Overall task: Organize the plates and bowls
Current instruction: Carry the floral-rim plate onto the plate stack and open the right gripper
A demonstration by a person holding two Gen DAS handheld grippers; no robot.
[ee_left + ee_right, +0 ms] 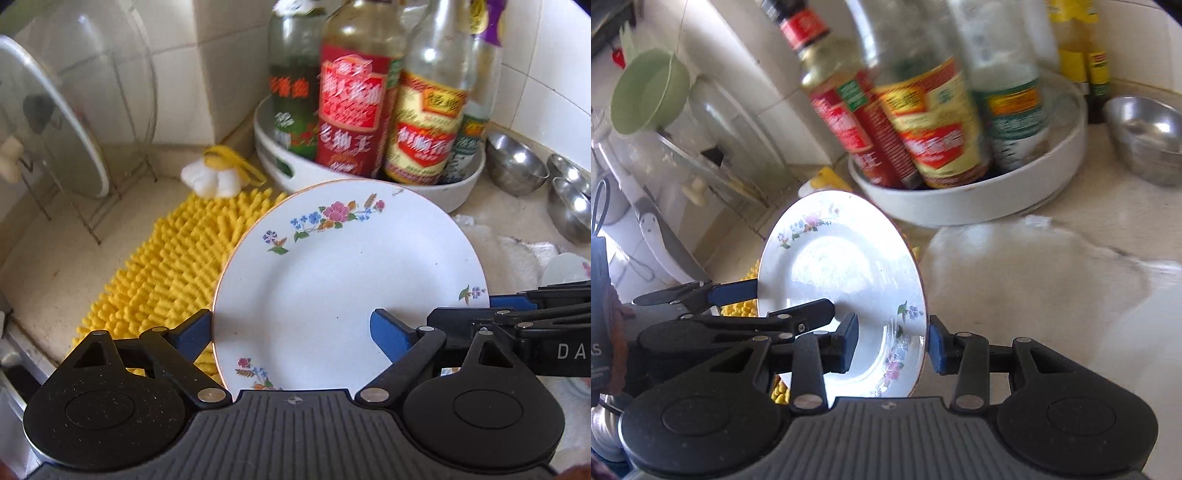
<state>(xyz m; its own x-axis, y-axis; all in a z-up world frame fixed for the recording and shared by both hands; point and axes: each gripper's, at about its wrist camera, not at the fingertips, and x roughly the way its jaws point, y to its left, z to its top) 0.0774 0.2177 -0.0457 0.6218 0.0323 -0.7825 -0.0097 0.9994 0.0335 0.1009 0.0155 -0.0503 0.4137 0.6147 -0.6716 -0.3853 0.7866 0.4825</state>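
Note:
A white plate with flower prints (pixel 343 280) is held tilted above the counter, and it also shows in the right wrist view (pixel 842 280). My left gripper (pixel 291 328) straddles the plate's rim, one blue pad behind it and one on its face. My right gripper (pixel 892 345) straddles the opposite rim, its jaws standing wider than the rim. A wire dish rack (pixel 92 162) with a glass lid (pixel 48 122) stands at the far left. Steel bowls (pixel 517 166) sit at the right, one also in the right wrist view (pixel 1148 136).
A white round tray (pixel 369 173) of sauce bottles (pixel 351 103) stands just behind the plate. A yellow chenille cloth (pixel 166 266) lies on the counter under it. A white towel (pixel 1034 273) lies at the right. A green bowl (pixel 646 92) hangs on the wall.

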